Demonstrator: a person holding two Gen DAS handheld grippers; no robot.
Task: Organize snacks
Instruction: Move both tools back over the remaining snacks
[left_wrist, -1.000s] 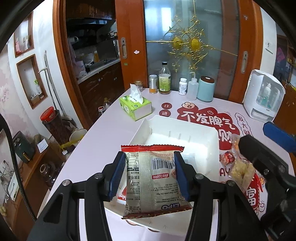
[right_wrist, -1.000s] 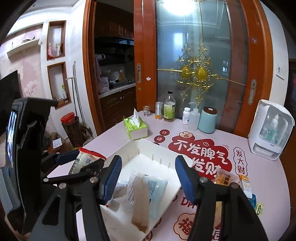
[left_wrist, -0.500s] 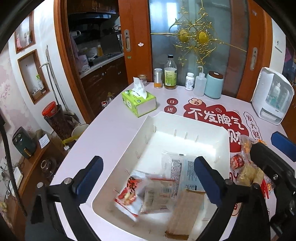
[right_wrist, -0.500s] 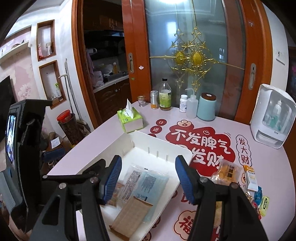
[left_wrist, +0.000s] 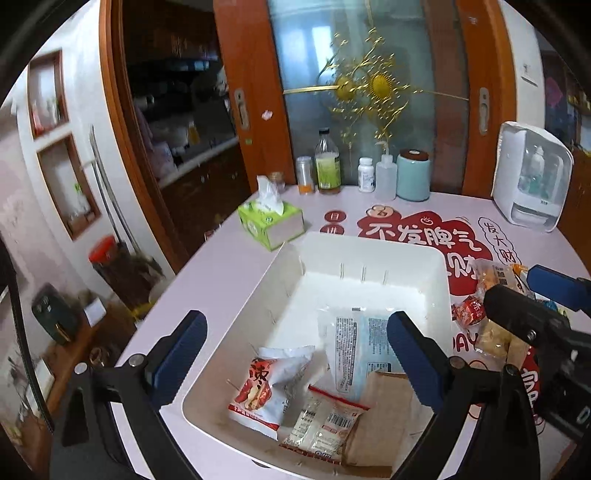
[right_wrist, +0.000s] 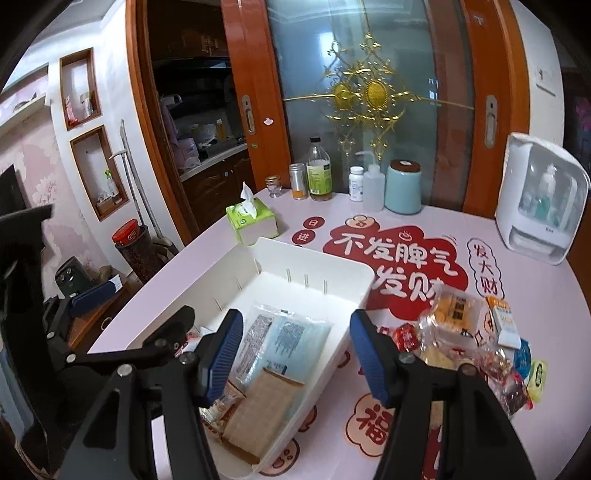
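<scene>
The left tongs (left_wrist: 295, 354) are standing wide apart above the near end of the white bin (left_wrist: 439, 269), with nothing gripped between the blue pads. Directly below and between them, four packets are lying on the bin floor: a red-and-white snack bag (left_wrist: 266, 387) closest to the left pad, a small clear packet with a red top edge and a barcode (left_wrist: 327, 421) just beside it toward the camera, a pale blue flat pack (left_wrist: 360, 350) stretching ahead toward the right pad, and a brown paper-like packet (left_wrist: 384, 417) lying partly over the blue one's near end.

The right tongs (right_wrist: 295, 354) are hovering partly spread over the same bin (right_wrist: 332, 264), holding nothing; the blue pack (right_wrist: 280, 336) and the brown packet (right_wrist: 264, 402) are showing between the pads from above. Just outside the right pad, a loose pile of snacks is waiting on the desk (right_wrist: 546, 280): a clear bag of yellow cakes (right_wrist: 452, 314), a small red wrapped piece (right_wrist: 404, 338), a white-and-orange stick (right_wrist: 504, 321), and a few more wrappers too crumpled to tell apart.

Well ahead of both tongs, a green tissue box (right_wrist: 251, 219) is sitting beyond the bin's far left corner, and bottles, a teal canister (right_wrist: 404, 188) and a white dispenser (right_wrist: 541, 203) are lining the desk's far edge.
</scene>
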